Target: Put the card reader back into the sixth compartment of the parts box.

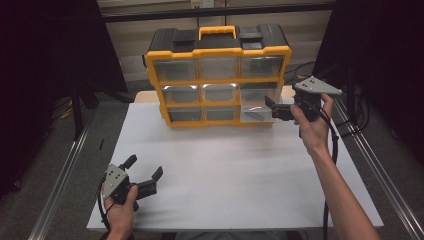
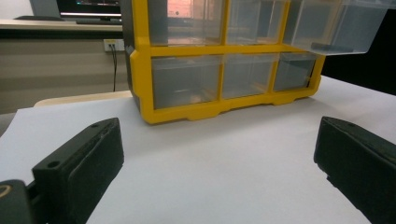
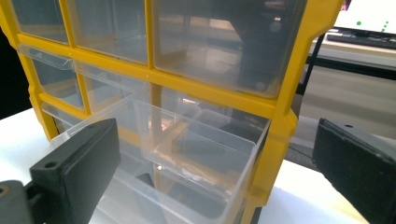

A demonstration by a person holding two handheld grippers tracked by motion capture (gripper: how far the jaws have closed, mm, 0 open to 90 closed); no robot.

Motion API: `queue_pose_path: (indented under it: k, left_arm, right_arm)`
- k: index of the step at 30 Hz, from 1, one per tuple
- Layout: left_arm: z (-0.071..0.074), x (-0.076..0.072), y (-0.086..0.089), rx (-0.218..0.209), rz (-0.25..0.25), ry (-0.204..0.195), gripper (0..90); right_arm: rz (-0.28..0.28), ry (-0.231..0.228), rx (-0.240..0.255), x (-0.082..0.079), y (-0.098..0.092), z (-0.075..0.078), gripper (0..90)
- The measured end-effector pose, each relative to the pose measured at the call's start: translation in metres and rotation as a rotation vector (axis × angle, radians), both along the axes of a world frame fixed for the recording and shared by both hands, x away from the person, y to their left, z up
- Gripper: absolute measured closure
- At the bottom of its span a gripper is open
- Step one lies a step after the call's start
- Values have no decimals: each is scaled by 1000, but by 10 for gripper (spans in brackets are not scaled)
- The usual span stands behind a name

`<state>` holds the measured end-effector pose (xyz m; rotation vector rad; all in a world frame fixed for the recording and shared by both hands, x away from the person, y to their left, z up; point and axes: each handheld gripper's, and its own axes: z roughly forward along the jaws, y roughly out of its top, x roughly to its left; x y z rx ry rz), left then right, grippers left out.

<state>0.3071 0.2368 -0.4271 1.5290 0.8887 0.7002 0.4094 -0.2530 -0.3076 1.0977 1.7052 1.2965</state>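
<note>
- The left gripper (image 1: 145,176) rests near the front left corner of the tabletop (image 1: 235,170). Its jaws are spread wide and hold nothing.
- It is best kept there, out of the way.
- The right gripper (image 1: 272,107) is by the back right part of the tabletop, right at the pulled-out drawer (image 1: 254,114). Its jaws are wide apart too, with nothing in them.
- The step looks like working on this drawer. To push it in well, press the front wall in the middle and go slow and straight, so it does not jam.
- The drawer is clear plastic, with thin walls inside (image 3: 187,154). It sticks out of the bottom right slot.
- The organizer box (image 1: 218,75) stands at the back edge. It is yellow and black with a handle (image 1: 217,32) on top and nine clear drawers.
</note>
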Motion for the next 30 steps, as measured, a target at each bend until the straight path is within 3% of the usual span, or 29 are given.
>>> queue_pose_path:
  k: [17,21,30]
  left_arm:
    - [1,0,3,-15,15,-3,17]
    - [-1,-2,0,7,1,4,17]
    - [1,-2,5,-13,23,-5,17]
  right_arm:
    - [-37,-34,-3,-19,-6,-15,5]
    - [-44,-37,-29,-23,-6,-19,2]
    - [-62,-43,-27,-39,-13,-32,0]
